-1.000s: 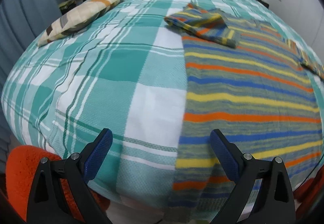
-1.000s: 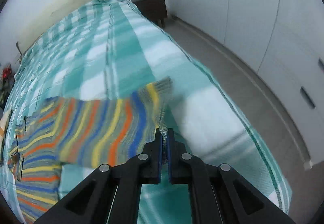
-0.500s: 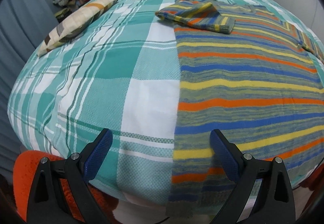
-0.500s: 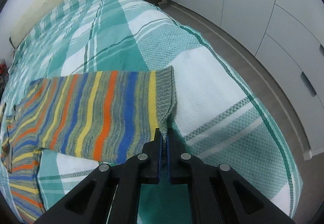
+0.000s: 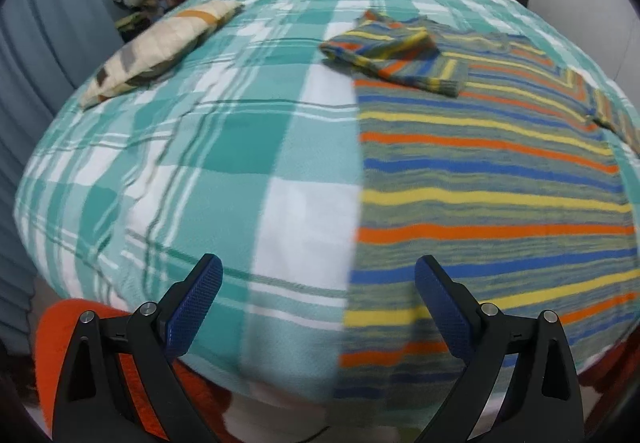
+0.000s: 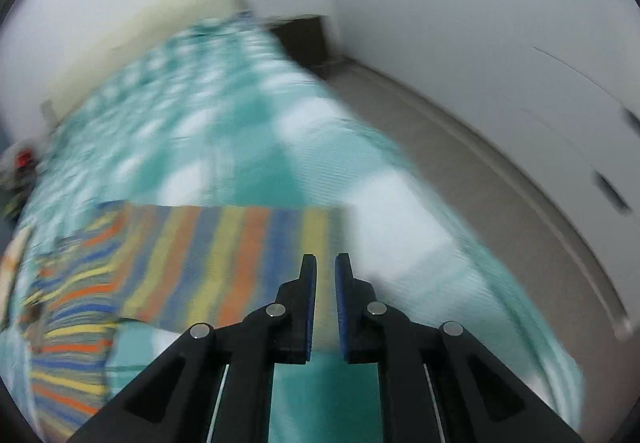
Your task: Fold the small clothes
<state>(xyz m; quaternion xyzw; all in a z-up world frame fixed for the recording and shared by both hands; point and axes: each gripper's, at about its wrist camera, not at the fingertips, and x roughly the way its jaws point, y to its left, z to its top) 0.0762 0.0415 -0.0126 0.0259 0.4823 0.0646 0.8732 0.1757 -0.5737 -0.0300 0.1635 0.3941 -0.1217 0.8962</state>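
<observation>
The striped knitted wool sweater [image 5: 492, 179] is looking soft and fuzzy, lying on the green checked woven cloth bedspread [image 5: 192, 147].

Left gripper [image 5: 318, 283], black plastic arms with triangle holes, round silver screws, two blue bumpy pads [image 5: 196, 299] on the fingers, right gripper [image 6: 325, 263], same black arms, silver screws, thin blue pads [image 6: 342, 295], thin pale wires along the arms

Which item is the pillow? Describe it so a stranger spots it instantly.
Start at the bed's teal-and-white plaid cover. Left of the striped sweater, near the blue curtain, lies the pillow. It alone is cream, puffy, with grey and orange patches.
</observation>
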